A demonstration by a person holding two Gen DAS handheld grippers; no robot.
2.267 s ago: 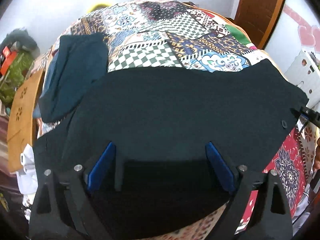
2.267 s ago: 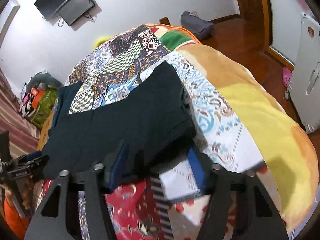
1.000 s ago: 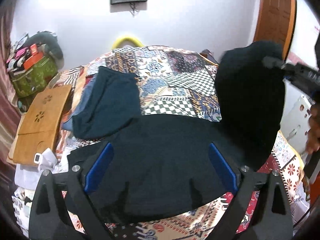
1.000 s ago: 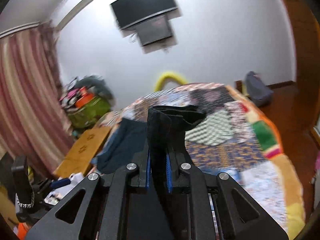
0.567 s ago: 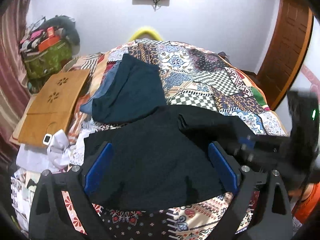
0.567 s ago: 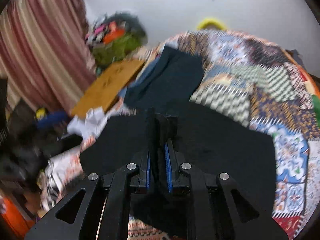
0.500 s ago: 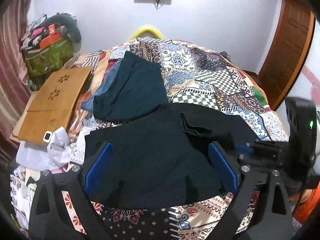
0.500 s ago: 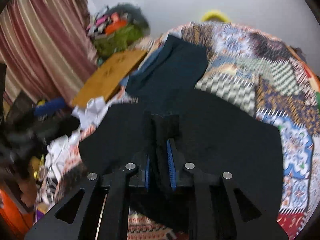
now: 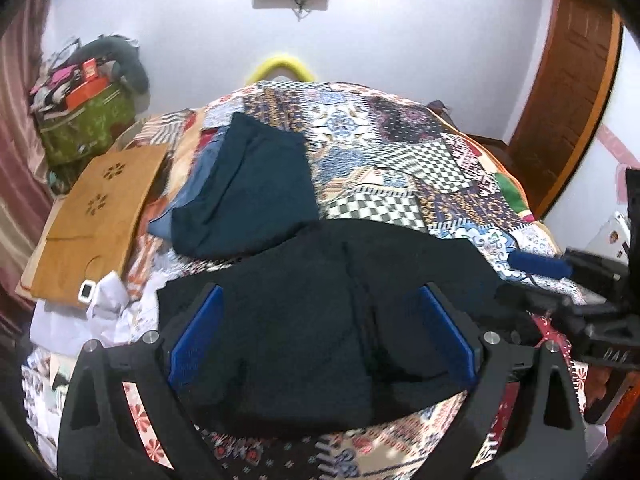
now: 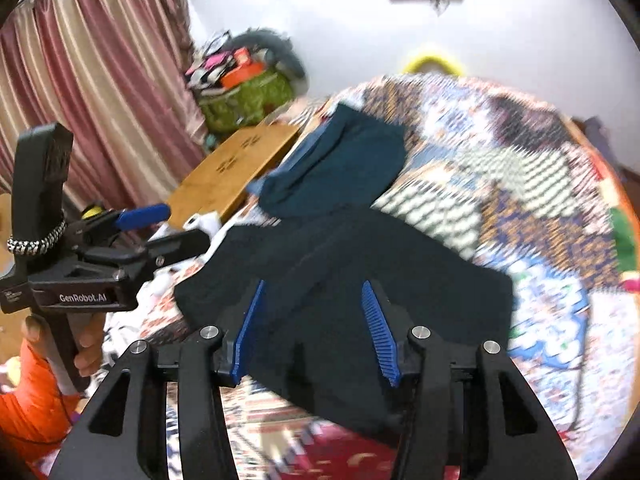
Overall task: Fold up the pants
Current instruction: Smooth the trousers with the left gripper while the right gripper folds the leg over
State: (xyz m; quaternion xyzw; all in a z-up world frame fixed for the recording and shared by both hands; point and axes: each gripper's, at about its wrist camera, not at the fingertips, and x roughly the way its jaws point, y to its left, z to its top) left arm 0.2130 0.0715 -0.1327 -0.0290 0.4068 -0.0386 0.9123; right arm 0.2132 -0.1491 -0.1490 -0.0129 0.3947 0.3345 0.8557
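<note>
The black pants [image 9: 320, 312] lie folded over on the patchwork bedspread [image 9: 400, 160], with a fold edge running down the middle. My left gripper [image 9: 322, 332] is open and empty, held just above their near part. My right gripper [image 10: 316, 332] is open and empty above the same pants [image 10: 360, 280]. The right gripper also shows at the right edge of the left wrist view [image 9: 580, 292]. The left gripper shows at the left of the right wrist view [image 10: 160, 236], off the pants' left end.
A folded dark teal garment [image 9: 248, 196] lies on the bed beyond the pants. A wooden lap board [image 9: 96, 216] and white crumpled cloth [image 9: 100, 300] sit at the left. A green bag [image 9: 84, 124] stands by the wall. A wooden door [image 9: 572, 80] is at right.
My right gripper carried the pants' right end over to the left, laid it down and opened. It has since pulled back. My left gripper stayed open.
</note>
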